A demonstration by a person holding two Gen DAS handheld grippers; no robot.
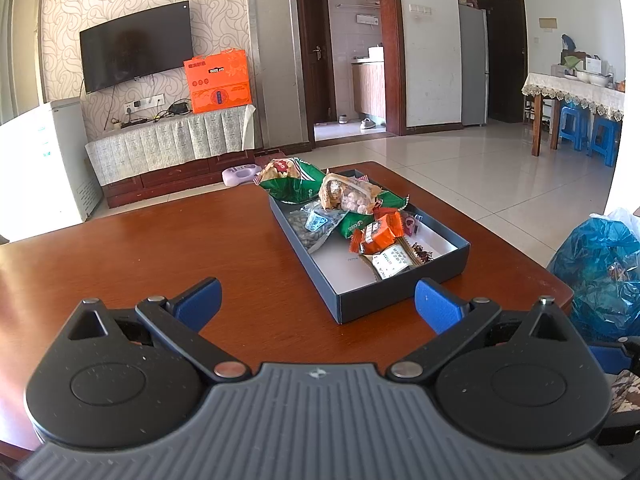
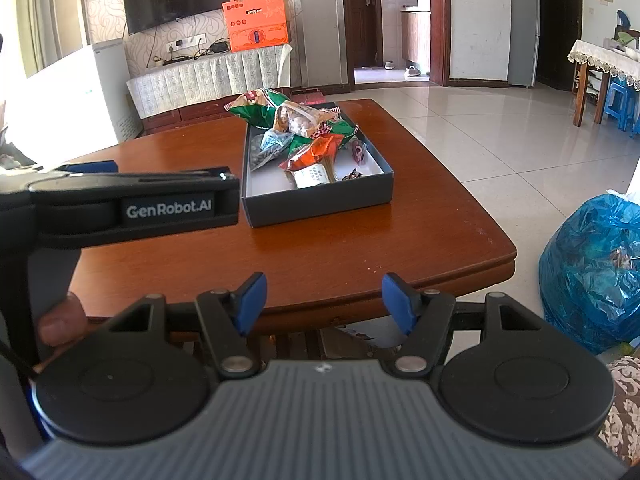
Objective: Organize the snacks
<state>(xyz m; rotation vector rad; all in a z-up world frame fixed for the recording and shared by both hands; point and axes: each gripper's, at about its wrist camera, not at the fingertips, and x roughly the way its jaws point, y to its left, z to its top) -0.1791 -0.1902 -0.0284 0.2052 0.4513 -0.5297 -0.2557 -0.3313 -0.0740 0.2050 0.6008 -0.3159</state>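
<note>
On the table (image 1: 168,240), the snack box (image 1: 400,296) runs lengthwise away, seemingly angled left; both grippers' fingers (image 1: 438,306) gape empty.

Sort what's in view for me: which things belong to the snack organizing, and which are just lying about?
Job:
- dark box on the table
- green snack bag
- seed packet
- orange packet
- left tongs and right tongs, both open, empty

Lying about:
- blue plastic bag
- orange carton
- TV

Snack packets (image 1: 352,208) piled in a box (image 1: 400,292) on a table (image 1: 160,248).
The left gripper (image 1: 318,306) is held wide open, just before the box.
</note>
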